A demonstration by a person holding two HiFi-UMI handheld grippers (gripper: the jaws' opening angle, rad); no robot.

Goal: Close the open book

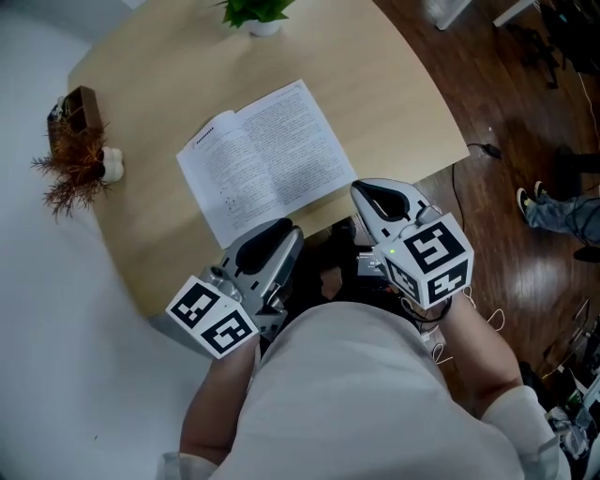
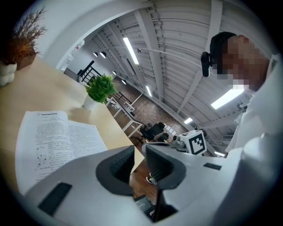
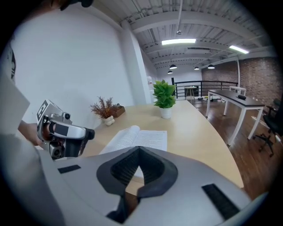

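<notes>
An open book (image 1: 267,159) lies flat, pages up, on the light wooden table (image 1: 394,84). It also appears in the left gripper view (image 2: 53,141) and the right gripper view (image 3: 143,139). Both grippers hover near the table's front edge, short of the book and not touching it. My left gripper (image 1: 267,246) sits by the book's near left corner; its jaws (image 2: 139,152) stand a narrow gap apart with nothing between them. My right gripper (image 1: 380,202) is beside the book's near right corner, its jaws (image 3: 139,150) shut and empty.
A small potted plant (image 1: 258,14) stands at the table's far side. A dried twig arrangement with a wooden box (image 1: 75,150) sits at the left edge. Dark wooden floor lies to the right, where another person's legs (image 1: 558,211) are visible.
</notes>
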